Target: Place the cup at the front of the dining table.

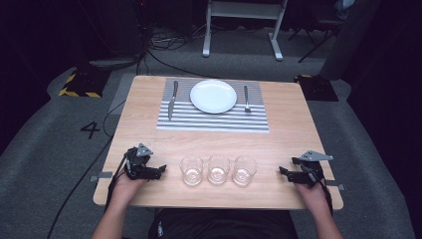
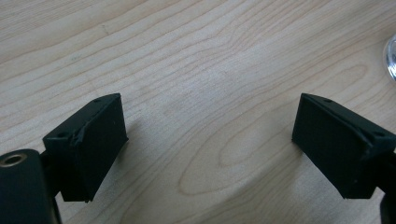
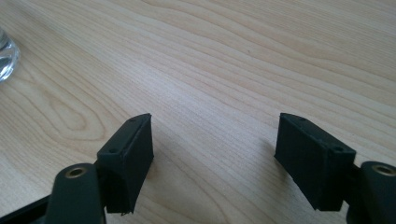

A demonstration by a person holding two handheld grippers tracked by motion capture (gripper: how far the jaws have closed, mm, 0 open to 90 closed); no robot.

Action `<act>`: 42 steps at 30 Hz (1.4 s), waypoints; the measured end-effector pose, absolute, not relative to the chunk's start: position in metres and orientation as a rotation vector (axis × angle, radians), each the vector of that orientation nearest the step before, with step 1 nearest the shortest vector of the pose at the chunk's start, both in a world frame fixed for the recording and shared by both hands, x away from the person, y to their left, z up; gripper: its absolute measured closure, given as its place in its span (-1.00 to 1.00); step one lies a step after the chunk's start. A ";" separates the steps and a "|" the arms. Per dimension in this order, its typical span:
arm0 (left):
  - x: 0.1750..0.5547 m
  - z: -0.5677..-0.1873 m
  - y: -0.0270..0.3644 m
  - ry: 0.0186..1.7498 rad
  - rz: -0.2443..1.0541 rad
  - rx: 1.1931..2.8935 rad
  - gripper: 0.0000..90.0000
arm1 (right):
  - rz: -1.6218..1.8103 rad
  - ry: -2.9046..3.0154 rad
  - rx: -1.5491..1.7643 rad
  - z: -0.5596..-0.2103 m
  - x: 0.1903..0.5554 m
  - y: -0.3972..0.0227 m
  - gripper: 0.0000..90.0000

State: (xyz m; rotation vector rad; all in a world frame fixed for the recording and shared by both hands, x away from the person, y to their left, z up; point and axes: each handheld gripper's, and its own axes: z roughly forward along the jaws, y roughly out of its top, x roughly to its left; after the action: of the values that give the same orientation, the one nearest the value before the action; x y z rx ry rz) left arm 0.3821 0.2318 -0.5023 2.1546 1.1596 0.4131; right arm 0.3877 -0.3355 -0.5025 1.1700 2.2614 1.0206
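Three clear glasses stand in a row near the table's front edge: left glass [image 1: 191,170], middle glass [image 1: 218,169], right glass [image 1: 244,170]. My left gripper [image 1: 160,171] rests on the wood just left of them, pointing right, open, with bare table between its jaws [image 2: 210,135]. My right gripper [image 1: 283,172] lies to the right of the row, pointing left, also open over bare wood [image 3: 215,140]. A glass edge [image 2: 391,58] shows at the right of the left gripper view, and a glass edge [image 3: 5,56] at the left of the right gripper view.
Further back lies a striped placemat [image 1: 213,121] with a white plate [image 1: 213,96], a knife [image 1: 172,99] left of the plate and a fork [image 1: 246,97] right of it. The wooden table [image 1: 298,129] has edges close to both hands.
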 end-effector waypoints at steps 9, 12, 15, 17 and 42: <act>0.382 -0.502 0.231 1.155 0.408 2.162 -0.80 | 1.021 2.262 1.165 -0.503 0.387 -0.335 -0.38; 0.381 -0.503 0.231 1.159 0.408 2.159 -0.80 | 1.019 2.264 1.157 -0.503 0.387 -0.336 -0.38; 0.381 -0.502 0.231 1.150 0.407 2.164 -0.80 | 1.023 2.264 1.166 -0.503 0.387 -0.336 -0.38; 0.381 -0.502 0.231 1.140 0.405 2.167 -0.81 | 1.022 2.263 1.164 -0.503 0.387 -0.336 -0.38; 0.353 -0.454 0.223 0.882 0.616 1.878 -0.66 | 1.019 2.265 1.154 -0.503 0.387 -0.336 -0.38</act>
State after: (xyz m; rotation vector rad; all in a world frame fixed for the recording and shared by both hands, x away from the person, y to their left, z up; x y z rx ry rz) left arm 0.3529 0.2229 -0.4538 1.8777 0.8823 0.6165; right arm 0.3866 -0.3357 -0.5026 1.1540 2.2651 1.0192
